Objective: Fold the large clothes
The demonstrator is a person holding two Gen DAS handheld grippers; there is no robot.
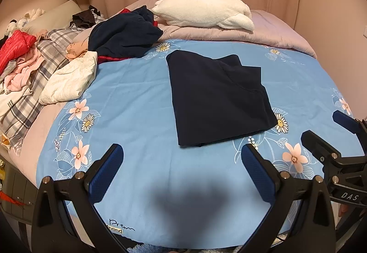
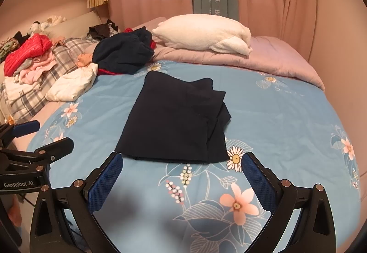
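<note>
A folded navy garment (image 1: 218,97) lies limp and light on the floral bedsheet (image 1: 137,97), best pinched at its near corners, as left gripper (image 1: 182,161) and right gripper (image 2: 182,168) gape wide, empty.

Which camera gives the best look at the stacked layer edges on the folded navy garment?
The right wrist view: the folded navy garment sits nearer, its stepped right edges clearly separated. The left wrist view shows it farther off, layers less distinct.
</note>
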